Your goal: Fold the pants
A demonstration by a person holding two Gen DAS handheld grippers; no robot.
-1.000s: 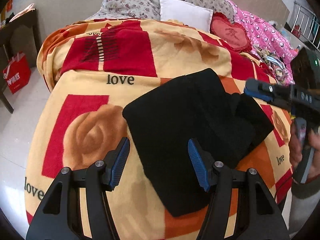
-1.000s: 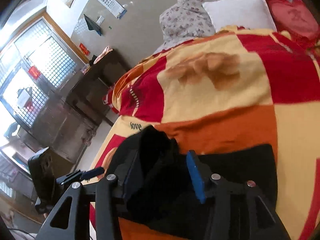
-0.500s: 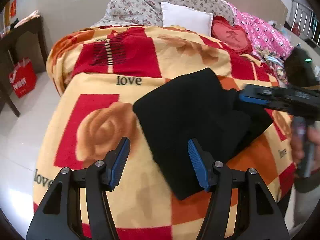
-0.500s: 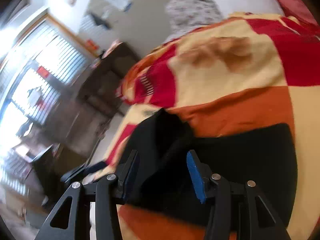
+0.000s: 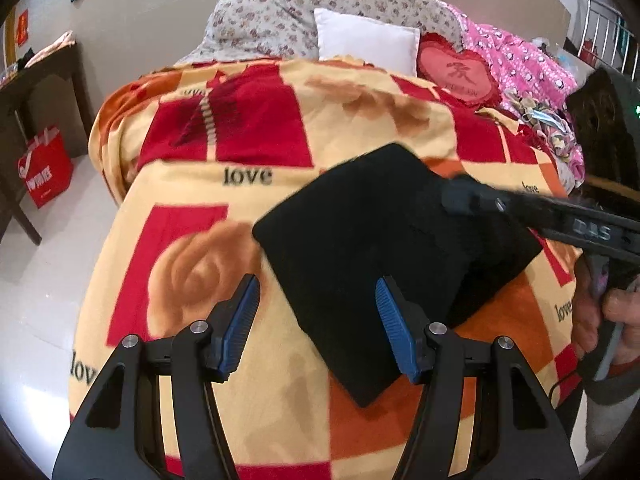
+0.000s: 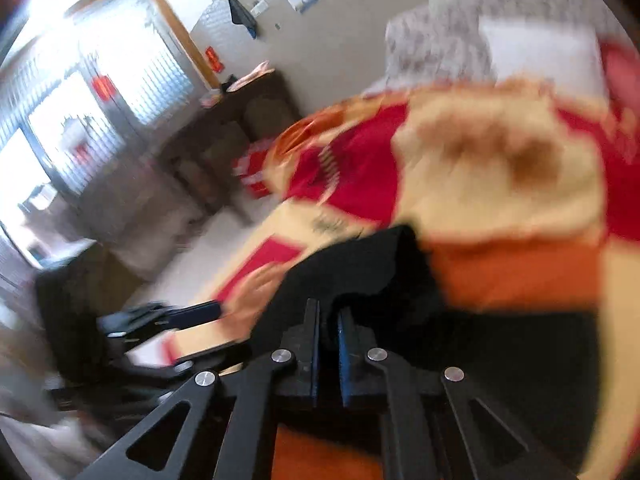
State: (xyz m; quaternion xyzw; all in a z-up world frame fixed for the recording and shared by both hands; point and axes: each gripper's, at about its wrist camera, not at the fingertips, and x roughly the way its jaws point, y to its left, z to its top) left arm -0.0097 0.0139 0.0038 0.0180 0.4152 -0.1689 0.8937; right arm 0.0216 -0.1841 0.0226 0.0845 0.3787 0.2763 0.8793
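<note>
The black pants lie folded in a rough square on the red and yellow blanket. My left gripper hovers open over their near left edge, the cloth's edge under the gap between its blue pads, nothing pinched. From the right, my right gripper reaches across the pants' far right part. In the blurred right wrist view the right gripper has its jaws closing to a thin slit, with a raised pinch of the pants between them. The left gripper shows blurred at the left.
A white pillow, a red heart cushion and pink bedding lie at the bed's head. A red bag and a dark table stand on the floor to the left. A hand holds the right gripper's handle.
The right gripper's jaws went from wide around the bunched cloth to nearly together on it, and it moved across the pants. The pants' top layer now lies flatter. The left gripper stayed open.
</note>
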